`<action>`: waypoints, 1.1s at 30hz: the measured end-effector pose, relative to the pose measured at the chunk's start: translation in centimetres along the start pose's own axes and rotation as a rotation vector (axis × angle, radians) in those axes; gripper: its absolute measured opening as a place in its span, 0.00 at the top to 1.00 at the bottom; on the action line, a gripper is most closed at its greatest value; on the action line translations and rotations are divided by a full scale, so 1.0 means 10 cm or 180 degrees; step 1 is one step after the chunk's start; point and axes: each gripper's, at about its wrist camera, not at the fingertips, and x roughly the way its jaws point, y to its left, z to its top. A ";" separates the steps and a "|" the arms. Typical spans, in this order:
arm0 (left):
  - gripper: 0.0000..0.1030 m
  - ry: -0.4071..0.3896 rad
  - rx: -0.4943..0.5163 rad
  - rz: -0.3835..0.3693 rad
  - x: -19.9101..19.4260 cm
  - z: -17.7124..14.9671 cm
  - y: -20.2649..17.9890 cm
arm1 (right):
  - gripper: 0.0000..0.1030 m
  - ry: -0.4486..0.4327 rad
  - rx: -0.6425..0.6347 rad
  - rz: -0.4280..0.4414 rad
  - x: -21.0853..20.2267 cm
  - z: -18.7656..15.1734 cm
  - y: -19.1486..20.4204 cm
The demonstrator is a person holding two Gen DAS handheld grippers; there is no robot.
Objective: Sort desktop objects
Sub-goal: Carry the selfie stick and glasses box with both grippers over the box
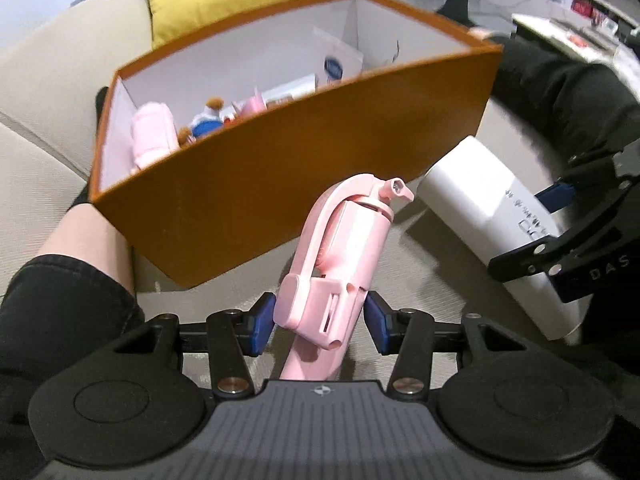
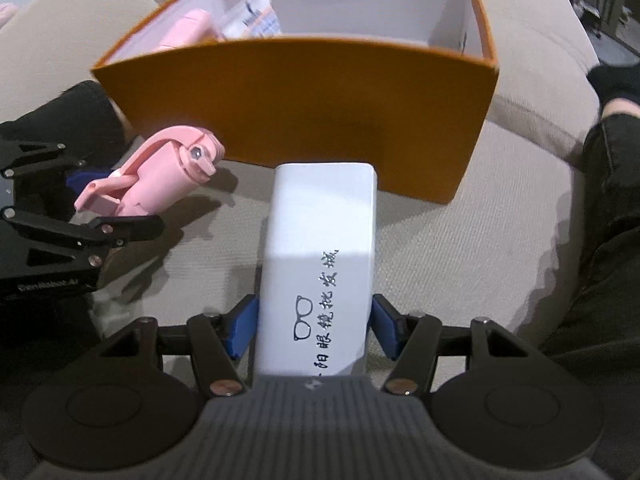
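Two claws grip: left claw (image 1: 318, 322) clamps pink gadget (image 1: 340, 248); right claw (image 2: 312, 330) clamps white box (image 2: 320, 256).

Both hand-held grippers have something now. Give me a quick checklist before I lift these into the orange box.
1. Left hand-held gripper on the pink folding gadget: ok, pads at both its sides.
2. Right hand-held gripper on the white glasses case: ok, pads at both its sides.
3. Grip firmness: cannot tell for either.
4. Orange box open at top: ok, no lid.
5. Room inside the box: ok, bare floor at its right end; pink pouch and small toy sit at the left.
6. Grippers apart from each other: ok, a gap shows between them.
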 end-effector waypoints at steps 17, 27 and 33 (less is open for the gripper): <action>0.46 -0.0720 -0.0110 -0.0141 -0.84 0.26 0.15 | 0.39 -0.0484 -0.0903 -0.0016 -1.13 0.41 0.13; 0.46 -0.0966 -0.0084 0.0084 -0.96 0.72 0.57 | 0.39 -0.0685 -0.1653 -0.0159 -1.38 1.26 0.21; 0.46 -0.0993 -0.0009 0.0226 -0.86 0.98 0.78 | 0.39 -0.0660 -0.2173 -0.0244 -1.08 1.81 0.24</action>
